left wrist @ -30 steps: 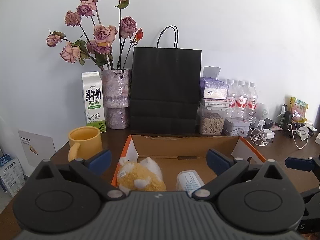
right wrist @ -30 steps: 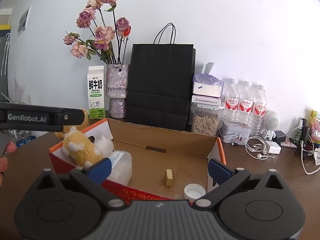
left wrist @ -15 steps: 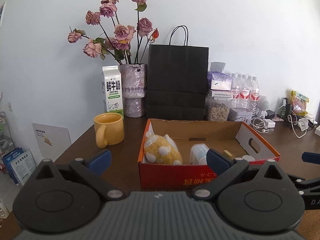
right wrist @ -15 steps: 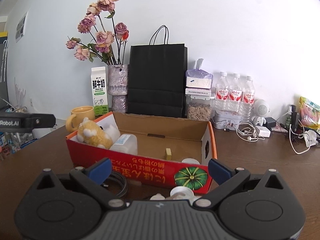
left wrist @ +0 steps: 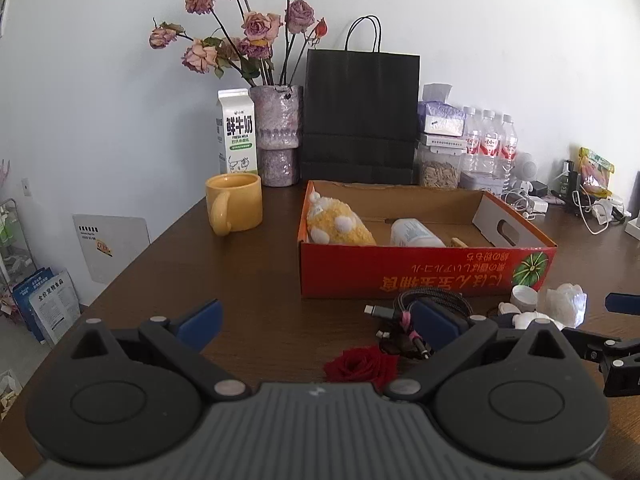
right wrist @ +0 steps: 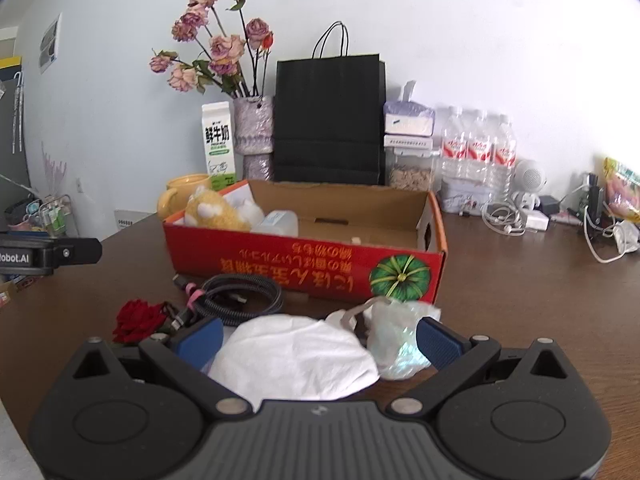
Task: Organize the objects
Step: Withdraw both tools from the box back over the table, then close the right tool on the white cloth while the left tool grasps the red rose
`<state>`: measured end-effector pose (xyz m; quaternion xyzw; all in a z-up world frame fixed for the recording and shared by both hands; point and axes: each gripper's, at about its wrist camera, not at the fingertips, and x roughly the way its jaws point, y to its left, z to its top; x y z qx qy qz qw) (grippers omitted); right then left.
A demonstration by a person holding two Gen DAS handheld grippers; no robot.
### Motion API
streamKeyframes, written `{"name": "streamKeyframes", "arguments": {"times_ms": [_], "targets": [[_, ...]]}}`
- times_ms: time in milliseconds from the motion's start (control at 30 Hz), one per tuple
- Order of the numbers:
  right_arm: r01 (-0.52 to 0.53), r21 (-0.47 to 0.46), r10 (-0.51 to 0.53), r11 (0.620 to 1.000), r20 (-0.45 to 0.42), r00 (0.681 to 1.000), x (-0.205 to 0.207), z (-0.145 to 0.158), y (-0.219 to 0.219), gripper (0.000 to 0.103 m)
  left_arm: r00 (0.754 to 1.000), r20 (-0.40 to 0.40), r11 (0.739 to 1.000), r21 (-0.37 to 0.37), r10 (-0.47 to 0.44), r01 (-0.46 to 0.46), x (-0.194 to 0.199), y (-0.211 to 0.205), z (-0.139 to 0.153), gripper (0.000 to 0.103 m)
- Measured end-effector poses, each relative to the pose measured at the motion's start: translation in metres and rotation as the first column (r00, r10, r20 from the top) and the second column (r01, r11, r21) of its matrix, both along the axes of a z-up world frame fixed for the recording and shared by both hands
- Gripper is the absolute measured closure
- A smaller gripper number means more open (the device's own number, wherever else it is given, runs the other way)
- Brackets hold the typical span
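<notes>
A red cardboard box (left wrist: 424,270) (right wrist: 280,258) on the brown table holds a yellow plush toy (left wrist: 338,226) (right wrist: 216,210) and a white bottle (left wrist: 414,234) (right wrist: 280,222). In front of it lie a coiled black cable (left wrist: 432,304) (right wrist: 240,294), a red rose (left wrist: 362,366) (right wrist: 136,318), a white cap (left wrist: 524,296), a clear plastic bag (left wrist: 566,308) (right wrist: 396,334) and a white round object (right wrist: 294,356). My left gripper (left wrist: 316,322) is open above the table, near the rose. My right gripper (right wrist: 318,338) is open, with the white object between its fingers.
A yellow mug (left wrist: 234,202), milk carton (left wrist: 236,136), vase of dried roses (left wrist: 278,134), black paper bag (left wrist: 360,116), jar, water bottles (left wrist: 490,144) and chargers with cables (right wrist: 516,218) line the back of the table. The table's left edge drops off near papers (left wrist: 52,304).
Both grippers have pulled back from over the box toward the table's front. The cable, rose, bag and white object have come into view. Both stay open.
</notes>
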<state>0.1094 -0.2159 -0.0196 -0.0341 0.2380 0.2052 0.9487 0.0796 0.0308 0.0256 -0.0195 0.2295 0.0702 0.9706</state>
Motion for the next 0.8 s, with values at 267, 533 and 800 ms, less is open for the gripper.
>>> {"name": "streamKeyframes", "arguments": {"times_ms": [267, 533, 800], "targets": [[-0.04, 0.039, 0.043, 0.998, -0.089, 0.995, 0.014, -0.018, 0.005, 0.0, 0.999, -0.042, 1.0, -0.01, -0.014, 0.014, 0.0, 0.001, -0.015, 0.0], [-0.034, 0.089, 0.048, 0.995, -0.165, 0.985, 0.04, -0.03, 0.011, 0.0, 0.998, -0.056, 1.0, -0.011, -0.02, 0.02, 0.005, 0.003, -0.019, 0.0], [-0.042, 0.109, 0.062, 0.993, -0.179, 0.982, 0.044, -0.038, 0.011, 0.0, 0.997, -0.071, 1.0, -0.016, -0.019, 0.018, 0.01, 0.004, -0.025, 0.0]]}}
